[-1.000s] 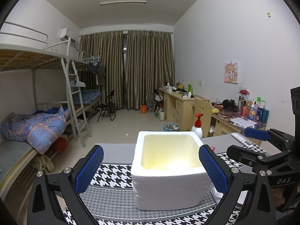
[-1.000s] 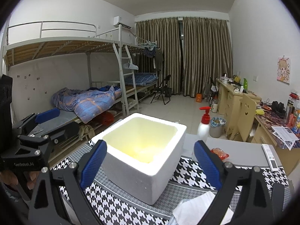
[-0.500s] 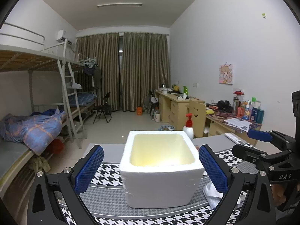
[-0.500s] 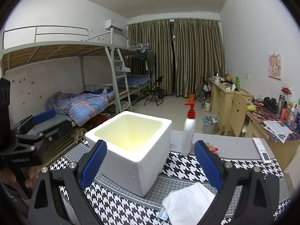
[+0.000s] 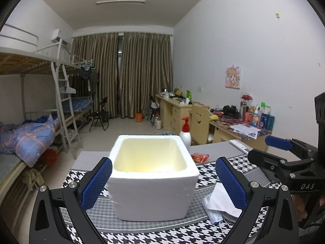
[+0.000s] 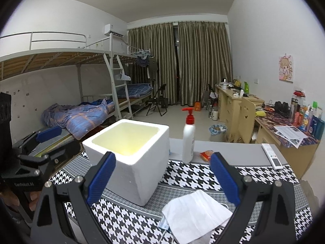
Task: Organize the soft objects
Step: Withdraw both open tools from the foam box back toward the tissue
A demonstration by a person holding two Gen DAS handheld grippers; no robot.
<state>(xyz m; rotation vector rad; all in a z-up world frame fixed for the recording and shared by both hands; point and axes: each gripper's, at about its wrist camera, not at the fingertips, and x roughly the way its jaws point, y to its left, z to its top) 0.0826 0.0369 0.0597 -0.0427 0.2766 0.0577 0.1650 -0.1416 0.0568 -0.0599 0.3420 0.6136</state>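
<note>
A white foam box [image 5: 152, 174] with a yellowish inside stands open and looks empty on the houndstooth cloth [image 6: 193, 174]; it also shows in the right wrist view [image 6: 130, 156]. White face masks [image 6: 195, 215] lie on the cloth right of the box, also in the left wrist view [image 5: 219, 207]. My left gripper [image 5: 163, 185] is open, held above the table in front of the box. My right gripper [image 6: 162, 181] is open, above the cloth near the masks. Each gripper shows at the edge of the other's view.
A white pump bottle [image 6: 188, 140] with a red top stands behind the box. A small red packet [image 6: 207, 155] and a white remote [image 6: 272, 158] lie on the grey table. Bunk beds stand at the left, desks and a chair at the right.
Both grippers have drawn back from the box and risen a little. More of the masks, the pump bottle and the red packet have come into view. The jaws stay open.
</note>
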